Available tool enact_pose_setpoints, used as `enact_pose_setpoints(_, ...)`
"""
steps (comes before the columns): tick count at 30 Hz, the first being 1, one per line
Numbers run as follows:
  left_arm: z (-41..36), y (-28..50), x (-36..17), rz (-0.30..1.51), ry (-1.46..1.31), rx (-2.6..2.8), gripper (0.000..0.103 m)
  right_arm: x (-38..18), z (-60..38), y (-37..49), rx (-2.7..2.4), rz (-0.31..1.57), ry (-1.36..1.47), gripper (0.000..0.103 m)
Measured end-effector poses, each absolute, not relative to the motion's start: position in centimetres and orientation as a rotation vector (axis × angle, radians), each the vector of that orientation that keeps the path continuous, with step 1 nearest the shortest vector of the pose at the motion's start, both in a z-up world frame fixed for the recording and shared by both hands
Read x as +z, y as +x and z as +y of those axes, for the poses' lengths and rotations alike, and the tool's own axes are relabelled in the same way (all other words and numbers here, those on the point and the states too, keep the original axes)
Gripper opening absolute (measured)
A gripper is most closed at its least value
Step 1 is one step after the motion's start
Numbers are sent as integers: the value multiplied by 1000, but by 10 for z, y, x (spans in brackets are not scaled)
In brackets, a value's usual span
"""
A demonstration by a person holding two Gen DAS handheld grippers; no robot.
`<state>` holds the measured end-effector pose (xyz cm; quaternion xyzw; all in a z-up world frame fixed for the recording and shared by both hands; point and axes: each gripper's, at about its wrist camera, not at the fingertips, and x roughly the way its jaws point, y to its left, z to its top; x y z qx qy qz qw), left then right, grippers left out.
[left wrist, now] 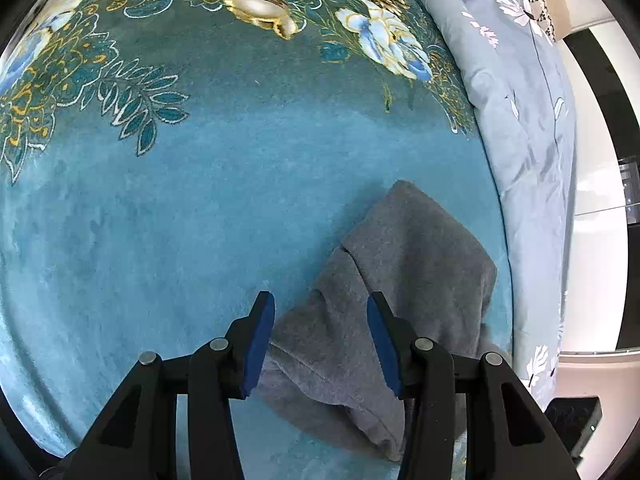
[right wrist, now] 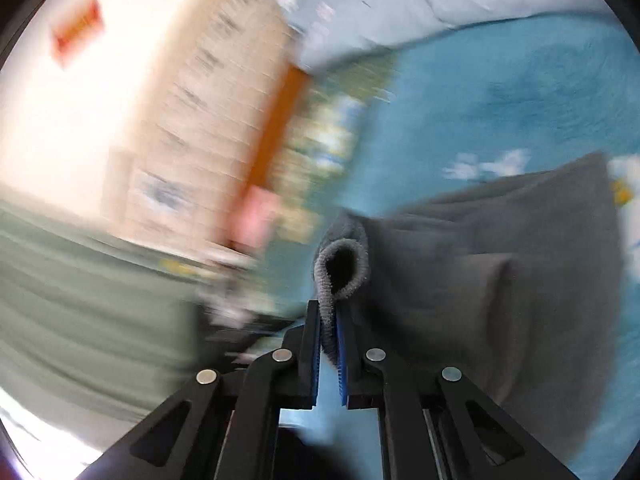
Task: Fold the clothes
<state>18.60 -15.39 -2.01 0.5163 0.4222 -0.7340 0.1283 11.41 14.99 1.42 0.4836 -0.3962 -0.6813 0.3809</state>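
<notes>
A grey garment of soft, fleecy cloth lies crumpled on a teal blanket printed with gold and pale blue flowers, which covers a bed; along the blanket's right edge in the left wrist view runs a pale blue-grey quilt with small white blooms; the garment sits low and to the right on the blanket, near that quilt, with a folded flap rising to a blunt corner at its far end; the left tool hangs above the near part of the garment with its blue-padded fingers standing well apart, cloth showing in the gap below them but no pad pressing on it, so it holds nothing; the right tool is clamped tight on a rolled edge of the same garment, the hem curling into a small loop just beyond its fingertips and the rest of the grey cloth spreading away to the right over the blanket; the right wrist view is heavily smeared by blur on its left half, so the pale wall and orange strip there cannot be made out in detail
</notes>
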Motion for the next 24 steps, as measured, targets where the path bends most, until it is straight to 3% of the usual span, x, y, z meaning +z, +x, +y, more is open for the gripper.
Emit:
enact_pose_setpoints(6, -145, 180, -20, 1177, 1560, -2172, 49, -41, 168, 119, -1908, -977, 1548, 8)
enact_pose_setpoints(9, -138, 175, -19, 1100, 1614, -2188, 49, -46, 175, 122, -1946, -1034, 1523, 7)
enact_pose_setpoints(14, -126, 168, -21, 975, 1706, -2195, 49, -37, 165, 125, -2010, -907, 1534, 13)
enact_pose_setpoints(15, -124, 167, -23, 950, 1726, -2187, 49, -35, 165, 126, -2014, -896, 1532, 21)
enact_pose_setpoints(16, -123, 165, -24, 929, 1742, -2181, 49, -34, 164, 127, -2017, -886, 1531, 38)
enact_pose_setpoints(18, -120, 163, -26, 885, 1770, -2170, 49, -34, 166, 125, -2017, -895, 1523, 51)
enact_pose_setpoints(24, -123, 163, -28, 876, 1784, -2164, 50, -47, 167, 110, -1947, -982, 1525, 51)
